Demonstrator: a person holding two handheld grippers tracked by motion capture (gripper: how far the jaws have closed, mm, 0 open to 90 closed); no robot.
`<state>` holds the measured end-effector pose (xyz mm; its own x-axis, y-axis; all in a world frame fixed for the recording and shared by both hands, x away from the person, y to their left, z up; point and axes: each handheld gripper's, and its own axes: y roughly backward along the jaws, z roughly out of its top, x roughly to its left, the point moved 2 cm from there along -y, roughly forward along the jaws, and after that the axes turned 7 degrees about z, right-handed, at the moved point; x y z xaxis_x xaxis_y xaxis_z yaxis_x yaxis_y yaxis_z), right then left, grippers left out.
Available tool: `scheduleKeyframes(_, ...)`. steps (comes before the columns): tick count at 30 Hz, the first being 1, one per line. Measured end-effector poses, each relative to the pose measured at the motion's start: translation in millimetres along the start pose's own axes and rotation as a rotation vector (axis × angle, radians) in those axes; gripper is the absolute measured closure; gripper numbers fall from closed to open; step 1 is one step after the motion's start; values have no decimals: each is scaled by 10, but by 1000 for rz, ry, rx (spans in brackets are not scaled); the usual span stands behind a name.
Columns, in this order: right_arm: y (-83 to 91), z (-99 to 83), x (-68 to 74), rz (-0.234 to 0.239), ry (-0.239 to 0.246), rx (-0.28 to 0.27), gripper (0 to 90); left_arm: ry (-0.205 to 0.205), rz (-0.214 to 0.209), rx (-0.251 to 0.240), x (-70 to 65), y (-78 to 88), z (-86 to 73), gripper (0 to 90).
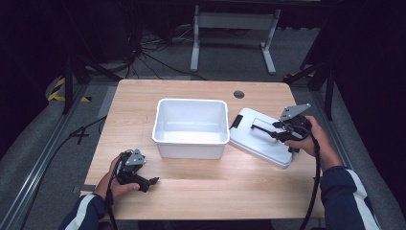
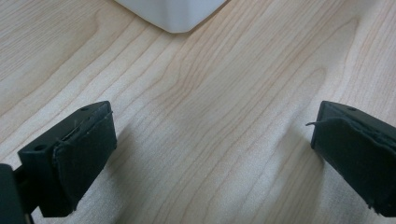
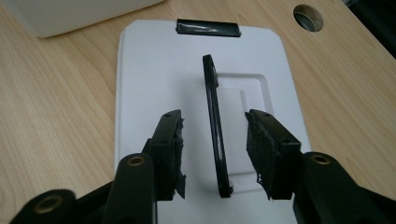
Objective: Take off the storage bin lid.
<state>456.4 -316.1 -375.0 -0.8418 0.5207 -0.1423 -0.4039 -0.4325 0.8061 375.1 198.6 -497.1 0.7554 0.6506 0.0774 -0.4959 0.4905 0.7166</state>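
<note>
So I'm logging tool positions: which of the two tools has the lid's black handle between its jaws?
The right tool: its open jaws straddle the upright black handle of the white lid. The left tool stands over bare table.

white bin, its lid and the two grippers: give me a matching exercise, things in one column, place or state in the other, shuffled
Things:
1. white bin
2. white lid
3. lid handle
4. left gripper

Place or state:
A. stands up on edge between two open jaws, pads clear of it
B. flat on the table, right of the bin
C. empty, at the table's middle
D. open over bare wood, near a bin corner

Pairs: 1-C, 2-B, 3-A, 4-D
</note>
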Motion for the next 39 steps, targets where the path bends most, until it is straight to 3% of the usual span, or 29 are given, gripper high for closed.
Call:
scheduleKeyframes(4,46,-11,66,-22,-16,-8,474,-1,0,0,1,0,0,6)
scheduleKeyframes(11,115,-73,162,-26,-35,-37,450,-2,-2,10,4,4,3,5)
scheduleKeyframes(16,211,-142,209,-58,-50,-68,420,-5,-1,6,5,2,2,5)
scheduleKeyframes(25,355,-344,318,-72,-56,-82,392,-2,-1,6,3,2,2,5)
scheduleKeyframes(39,397,-714,521,-75,-82,-121,341,-4,-1,5,4,1,2,5)
